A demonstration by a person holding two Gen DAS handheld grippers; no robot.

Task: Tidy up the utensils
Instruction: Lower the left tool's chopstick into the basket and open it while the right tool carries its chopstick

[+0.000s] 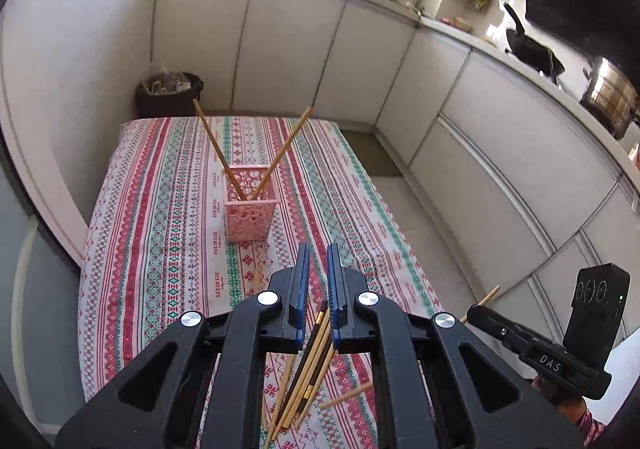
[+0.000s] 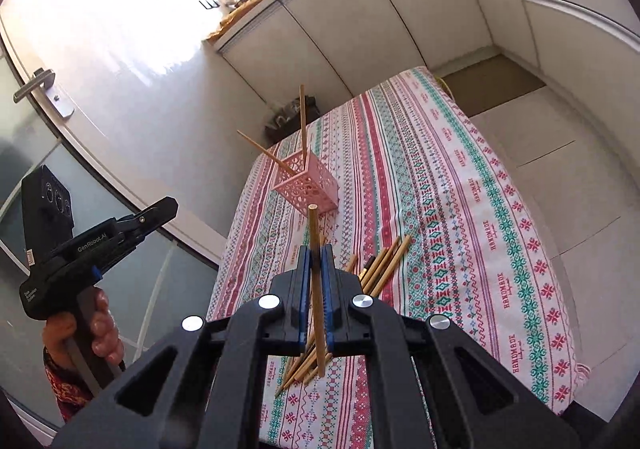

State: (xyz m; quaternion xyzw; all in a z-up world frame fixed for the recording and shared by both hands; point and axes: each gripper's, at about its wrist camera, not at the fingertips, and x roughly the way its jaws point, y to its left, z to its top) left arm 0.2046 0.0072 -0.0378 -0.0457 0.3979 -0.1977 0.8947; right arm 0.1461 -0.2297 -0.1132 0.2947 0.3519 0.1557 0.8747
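The right tongs (image 2: 316, 261) are clamping a single wooden chopstick (image 2: 314, 245) between their blue pads. Its long axis is running along the fingers, with the blunt end pointing up and forward, past the fingertips toward the pink holder (image 2: 308, 189), and the other end hanging down behind the pads above the pile. In the left wrist view the same tongs (image 1: 478, 311) are showing at the lower right, the chopstick's tip (image 1: 491, 295) sticking out ahead of them, tilted upward.

The left tongs (image 1: 318, 281) are sitting nearly together with nothing between the pads, held above the pile of loose chopsticks (image 1: 308, 373). That pile is lying on the striped cloth of the counter (image 1: 168, 249), its sticks mostly running in one direction, slanting toward the holder, with one stray piece (image 1: 348, 395) lying crosswise just beside it.

The pink holder is standing upright near the middle of the counter, well apart from the pile. Two chopsticks (image 1: 218, 149) are standing in it, leaning apart in a V, their free ends pointing up and outward to opposite sides.
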